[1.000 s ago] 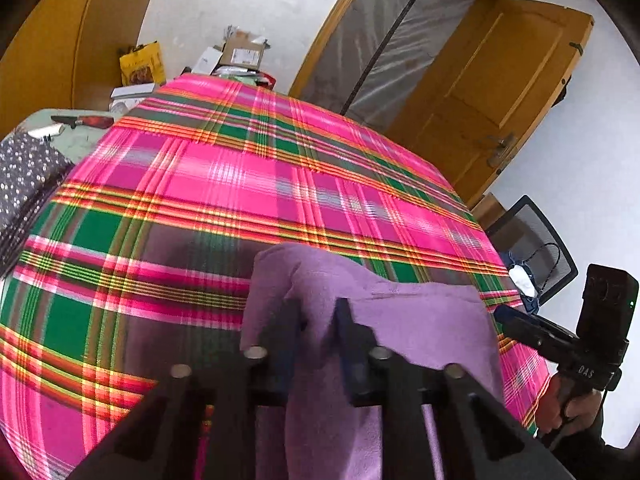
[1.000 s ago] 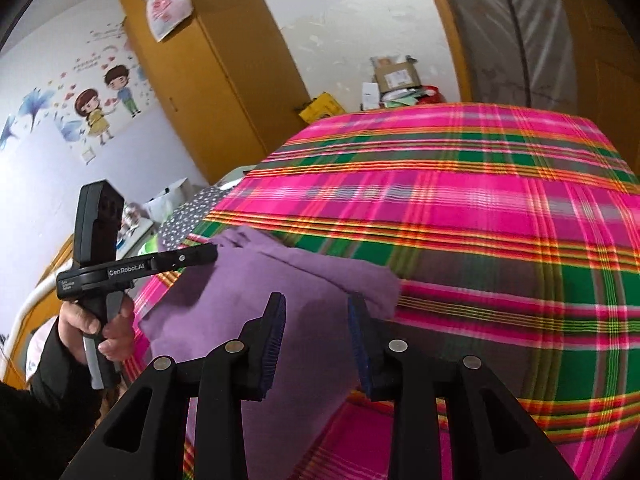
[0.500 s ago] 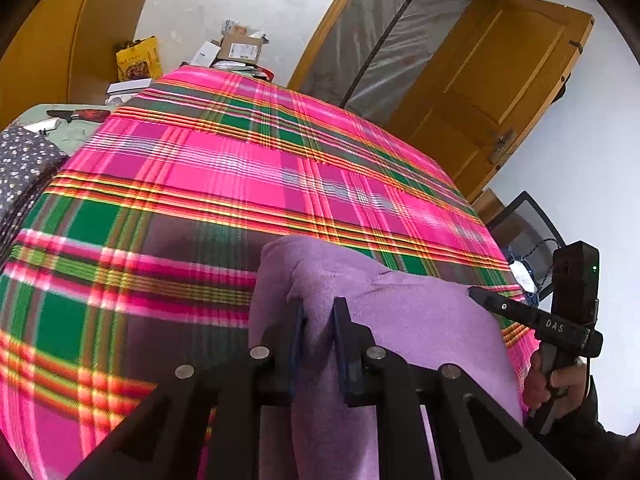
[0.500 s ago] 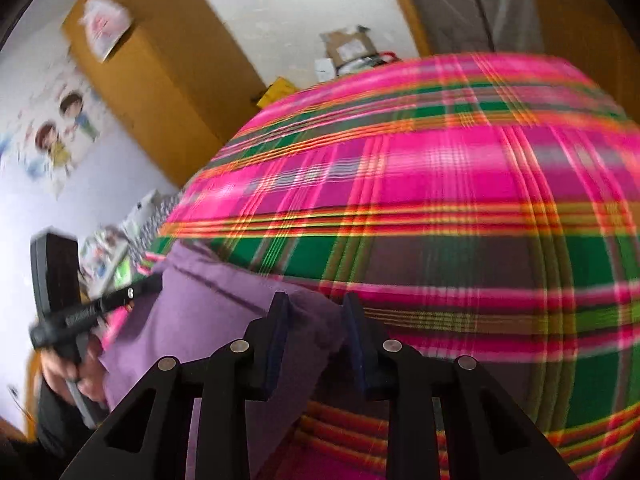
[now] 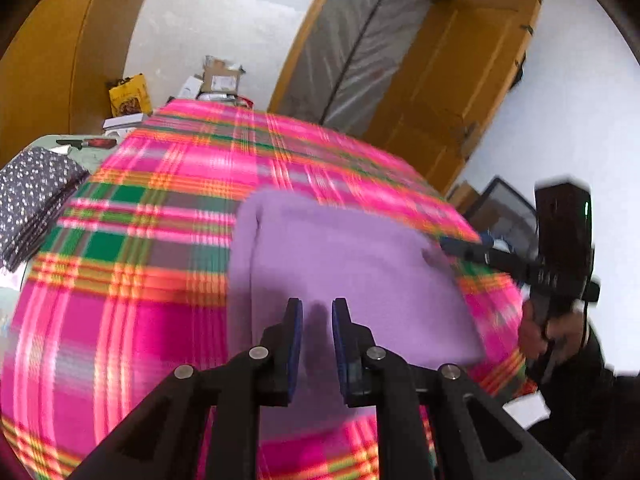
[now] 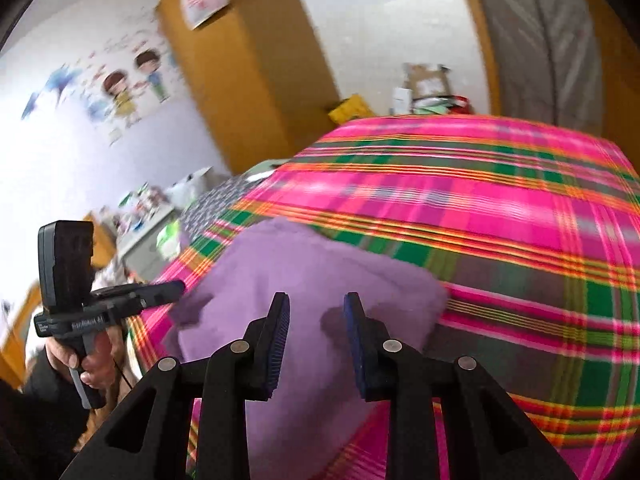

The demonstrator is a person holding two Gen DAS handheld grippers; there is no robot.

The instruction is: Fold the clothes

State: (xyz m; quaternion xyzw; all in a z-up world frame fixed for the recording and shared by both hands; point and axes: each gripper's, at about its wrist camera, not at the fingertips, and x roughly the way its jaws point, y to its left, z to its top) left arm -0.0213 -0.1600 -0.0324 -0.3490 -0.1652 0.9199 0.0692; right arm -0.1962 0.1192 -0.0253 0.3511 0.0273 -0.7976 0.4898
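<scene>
A purple garment (image 5: 340, 248) lies folded into a rough rectangle near the front edge of the pink plaid bedspread (image 5: 160, 200). My left gripper (image 5: 316, 316) hovers over the garment's near left part, its jaws a little apart, blue pads bare and nothing between them. In the right wrist view my right gripper (image 6: 316, 308) stands wide open above the purple garment (image 6: 320, 272), holding nothing. The left gripper (image 6: 176, 288) tips toward the garment's left corner, and the right gripper (image 5: 460, 246) points at its right corner. Both views are motion-blurred.
A dark dotted fabric pile (image 5: 32, 196) sits beside the bed at left. Boxes and a yellow bag (image 5: 128, 96) crowd the far end. A wooden door (image 5: 460, 80) stands open at the right, a wardrobe (image 6: 240, 60) at the left. A person's hand (image 6: 88, 356) holds each handle.
Both grippers were shut on the garment's corners half a second ago. Now both have let go and pulled back, and the garment lies flat and folded on the bed.
</scene>
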